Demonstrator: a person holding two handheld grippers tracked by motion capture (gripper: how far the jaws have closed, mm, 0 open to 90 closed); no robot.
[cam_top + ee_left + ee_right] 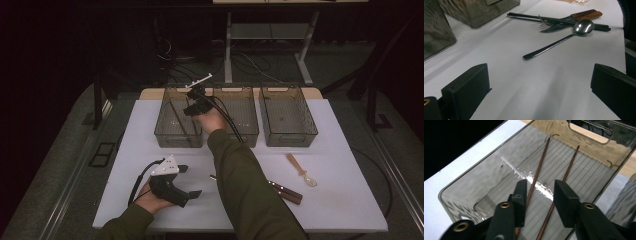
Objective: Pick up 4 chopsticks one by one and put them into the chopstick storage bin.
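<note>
The white table (pixel 150 130) carries three smoky clear bins in a row along its far side. I have my right arm stretched over the left bin (pixel 161 131), because that is where the long thin pieces belong. Its length suits them.

My right claw (pixel 539 195) hangs above that bin with its jaws part open and nothing pressed between the pads. The two brown chopsticks (pixel 541 161) lie loose on the ribbed floor below, side by side and running lengthwise, which I judge to be a finished drop.

My left claw (pixel 192 181) rests low near the front edge of the table, jaws spread wide and empty, aimed at the cutlery left to sort. That keeps it out of my right arm's way.

Ahead of it lie a steel spoon (pixel 564 37), a black pair of chopsticks (pixel 529 16), a fork (pixel 546 22) and wooden-handled pieces (pixel 589 14), bunched and overlapping. A pale plastic spoon (pixel 301 170) lies apart, near the right bin (pixel 314 131).
</note>
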